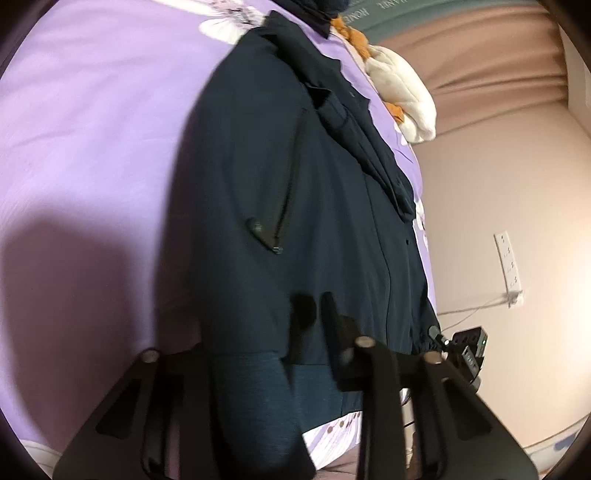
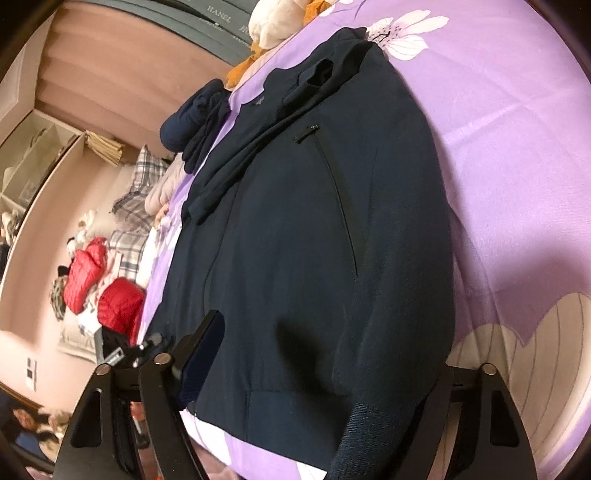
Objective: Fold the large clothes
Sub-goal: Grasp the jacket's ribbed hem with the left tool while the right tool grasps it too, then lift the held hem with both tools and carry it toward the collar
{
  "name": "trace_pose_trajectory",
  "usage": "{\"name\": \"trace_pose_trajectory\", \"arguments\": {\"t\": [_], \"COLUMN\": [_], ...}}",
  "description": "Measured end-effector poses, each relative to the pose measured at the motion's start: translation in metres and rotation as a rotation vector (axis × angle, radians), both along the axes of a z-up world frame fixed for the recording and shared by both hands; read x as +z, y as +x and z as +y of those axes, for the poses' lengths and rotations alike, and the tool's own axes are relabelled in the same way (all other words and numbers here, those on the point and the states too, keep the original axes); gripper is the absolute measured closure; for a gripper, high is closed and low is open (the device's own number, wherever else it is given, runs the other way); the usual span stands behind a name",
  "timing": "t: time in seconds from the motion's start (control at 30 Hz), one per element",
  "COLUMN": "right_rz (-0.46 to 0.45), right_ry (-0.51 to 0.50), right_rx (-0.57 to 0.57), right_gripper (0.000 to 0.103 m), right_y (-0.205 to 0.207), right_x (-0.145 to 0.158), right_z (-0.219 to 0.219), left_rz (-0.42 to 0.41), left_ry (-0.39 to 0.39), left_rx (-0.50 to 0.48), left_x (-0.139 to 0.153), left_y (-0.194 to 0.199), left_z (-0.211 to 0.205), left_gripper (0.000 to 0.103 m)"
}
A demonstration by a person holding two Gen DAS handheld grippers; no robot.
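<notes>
Left gripper (image 1: 280,354) sat low at the hem of the navy jacket (image 1: 295,206), fingers spread wide with the ribbed hem band and the cuff end of a sleeve lying between them; whether the pads actually pinched cloth could not be told. Right gripper (image 2: 306,373) was likewise at the hem, fingers parted wide, the waistband (image 2: 295,410) and a ribbed cuff (image 2: 369,432) lying between them (grip on the cloth not readable).

The jacket lay flat, front up, on a bed covered by a purple sheet (image 2: 517,147) printed with large white flowers. Its slanted chest pocket zipper (image 2: 343,206) ran up the near half of the jacket; in the left view a zipper pull (image 1: 264,236) dangled at mid-body. Further up the jacket, the collar and hood area was bunched in folds (image 2: 321,77).

Beyond the jacket's collar: another dark navy garment (image 2: 192,122), then a white and orange plush toy (image 2: 277,22) at the headboard. Off the jacket's side, past the bed edge, red puffer jackets (image 2: 96,280) and plaid fabric (image 2: 136,199) were piled. A wall power strip (image 1: 509,262) was mounted by a pink wall.
</notes>
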State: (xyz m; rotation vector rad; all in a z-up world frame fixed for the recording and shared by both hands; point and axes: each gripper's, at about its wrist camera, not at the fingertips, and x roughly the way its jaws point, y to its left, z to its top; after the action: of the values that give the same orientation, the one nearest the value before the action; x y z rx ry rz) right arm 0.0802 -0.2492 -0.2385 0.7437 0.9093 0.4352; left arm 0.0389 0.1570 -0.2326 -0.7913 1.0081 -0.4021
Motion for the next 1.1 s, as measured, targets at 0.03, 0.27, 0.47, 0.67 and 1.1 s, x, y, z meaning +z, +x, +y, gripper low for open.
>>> {"name": "trace_pose_trajectory", "arguments": {"t": [0.03,0.27,0.47,0.67,1.1], "right_rz": [0.001,0.03,-0.006,-0.136,-0.238], "right_ry": [0.0,-0.033,-0.009,0.036,0.074], "right_rx": [-0.005,-0.064,-0.082,-0.047,-0.013], "right_gripper": [0.033,0.076,0.087,0.088,0.088], "right_y": [-0.002,-0.01,-0.014,-0.015,-0.015], "right_x": [-0.001,-0.005,0.006,0.044,0.065], "right_z": [-0.001,-0.009,-0.005,0.004,0.008], "left_rz": [0.004,-0.001,-0.051,-0.141,-0.247], "left_ry": [-0.005,-0.032,-0.047,-0.052,0.098], "left_rx": [0.008,0.046,0.05,0.007,-0.022], "left_x": [-0.002,0.001,0.02,0.051,0.088], "left_y": [-0.001,-0.005,-0.008,-0.008,-0.012], "left_z": [0.002,0.005,0.001,-0.007,-0.024], "left_gripper": [0.083,0.093,0.093,0.094,0.094]}}
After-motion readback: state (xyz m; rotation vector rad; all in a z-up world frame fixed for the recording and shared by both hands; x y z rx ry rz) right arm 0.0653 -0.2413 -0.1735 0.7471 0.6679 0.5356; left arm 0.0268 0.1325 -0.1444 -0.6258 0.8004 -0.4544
